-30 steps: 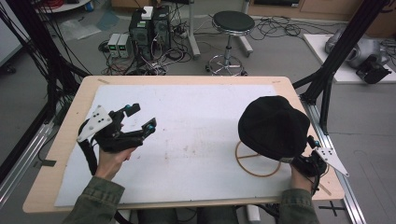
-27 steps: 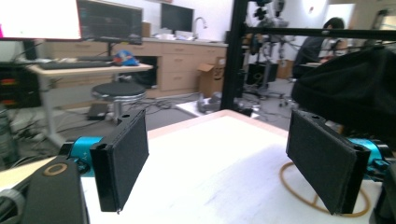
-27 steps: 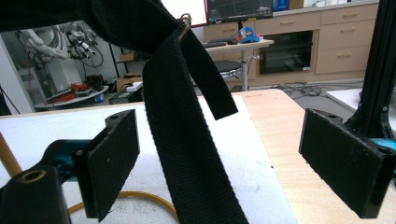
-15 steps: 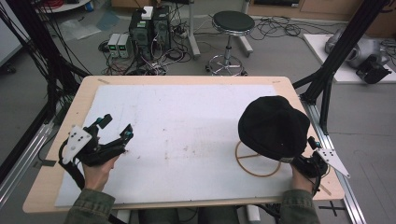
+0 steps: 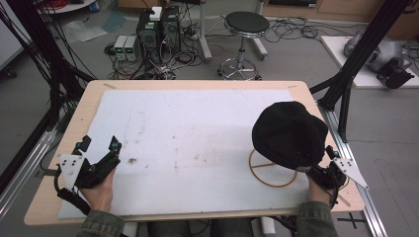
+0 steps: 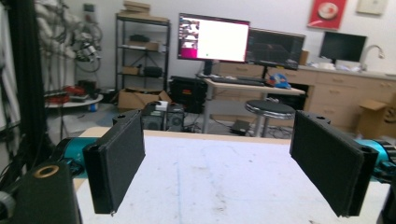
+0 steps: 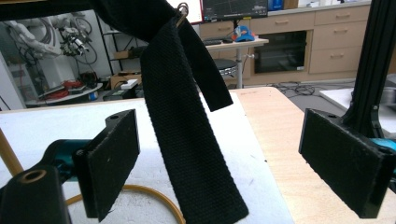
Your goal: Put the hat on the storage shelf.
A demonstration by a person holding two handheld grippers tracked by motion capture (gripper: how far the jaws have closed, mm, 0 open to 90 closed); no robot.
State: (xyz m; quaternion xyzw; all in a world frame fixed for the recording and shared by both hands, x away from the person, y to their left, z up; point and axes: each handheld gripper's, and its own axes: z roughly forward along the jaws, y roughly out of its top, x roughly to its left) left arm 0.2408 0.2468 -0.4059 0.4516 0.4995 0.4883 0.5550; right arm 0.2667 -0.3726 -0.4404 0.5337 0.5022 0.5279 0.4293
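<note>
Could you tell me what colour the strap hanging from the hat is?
Black woven strap, clearest in the right gripper view.

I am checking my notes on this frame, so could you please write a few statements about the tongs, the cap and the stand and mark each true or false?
1. The left tongs are open with nothing between the jaws. True.
2. The black cap lies flat on the white mat. False: it sits raised on a wooden stand with a ring base.
3. A black strap hangs between the right tongs' jaws. True.
4. The right tongs are clamped on the strap. False: the jaws stand wide apart.
5. The left tongs are beside the cap. False: they are at the table's opposite side.
</note>
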